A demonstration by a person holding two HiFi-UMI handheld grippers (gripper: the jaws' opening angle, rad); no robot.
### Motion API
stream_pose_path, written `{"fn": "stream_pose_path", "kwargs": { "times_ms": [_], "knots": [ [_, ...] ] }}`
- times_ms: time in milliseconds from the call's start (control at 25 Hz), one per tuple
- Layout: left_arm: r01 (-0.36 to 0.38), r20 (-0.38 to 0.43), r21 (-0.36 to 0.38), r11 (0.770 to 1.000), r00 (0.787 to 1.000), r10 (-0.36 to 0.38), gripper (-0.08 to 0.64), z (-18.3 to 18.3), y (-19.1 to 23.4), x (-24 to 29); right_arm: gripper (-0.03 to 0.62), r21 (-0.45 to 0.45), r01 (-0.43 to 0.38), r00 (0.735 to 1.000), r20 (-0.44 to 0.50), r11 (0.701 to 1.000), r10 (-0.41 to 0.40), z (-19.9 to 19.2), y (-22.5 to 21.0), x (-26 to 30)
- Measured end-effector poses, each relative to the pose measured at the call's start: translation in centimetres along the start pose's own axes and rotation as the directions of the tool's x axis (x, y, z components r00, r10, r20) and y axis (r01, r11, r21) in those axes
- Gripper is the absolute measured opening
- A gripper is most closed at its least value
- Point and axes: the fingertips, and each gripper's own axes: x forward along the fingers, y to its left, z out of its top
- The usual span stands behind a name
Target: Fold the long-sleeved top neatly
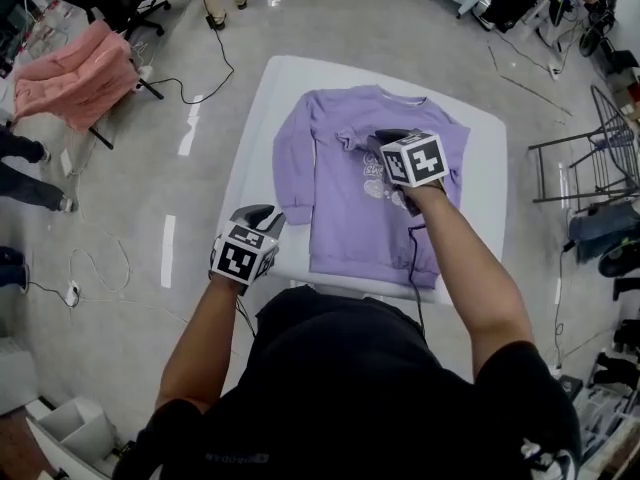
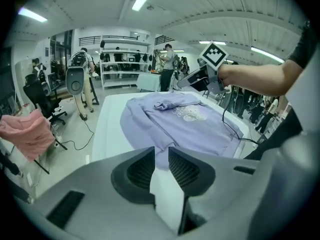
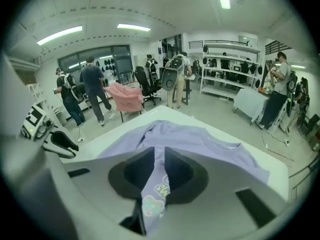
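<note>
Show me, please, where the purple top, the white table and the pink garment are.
purple top (image 1: 345,226), head view, the middle of its front below the print.
white table (image 1: 262,138), head view, bare strip left of the sleeve.
pink garment (image 1: 75,78), head view, middle of the draped cloth.

No legible text or numbers, chest print (image 1: 372,183) on the purple top (image 1: 340,223) too blurred to read

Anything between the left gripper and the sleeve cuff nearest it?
Nothing visible. The left gripper has open jaws over the bare table; the cuff of the purple top lies just beyond their tips, nothing between.
</note>
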Motion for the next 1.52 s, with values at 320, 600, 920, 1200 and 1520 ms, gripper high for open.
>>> {"fn": "stream_pose_path", "kwargs": {
  "times_ms": [320,600,920,1200,1520],
  "knots": [
    [-0.014,-0.048,0.144,0.989,0.999,0.021,0.072,0.2,-2.9,2.3,0.005,0.038,-0.029,0.993,0.116,0.999,0.024,-6.0,1.4,-11.0],
    [-0.021,-0.081,0.304,0.952,0.996,0.048,0.072,-0.1,-4.1,4.6,0.005,0.125,-0.009,0.992,0.122,0.992,-0.006,-13.1,2.1,-14.9],
    [0.013,-0.213,0.347,0.938,0.975,0.066,0.094,-2.9,-5.0,7.9,0.006,0.206,-0.003,0.994,0.106,0.979,-0.02,-16.9,2.3,-15.7],
    [-0.017,-0.234,0.338,0.941,0.967,0.101,0.094,-3.6,-3.9,9.0,0.006,0.207,0.011,0.995,0.098,0.978,-0.032,-17.3,2.3,-16.4],
    [-0.046,-0.024,0.065,0.997,0.999,0.047,0.023,0.6,-1.4,4.7,0.006,0.193,0.023,0.995,0.095,0.981,-0.042,-16.9,1.7,-16.2]
  ]
}}
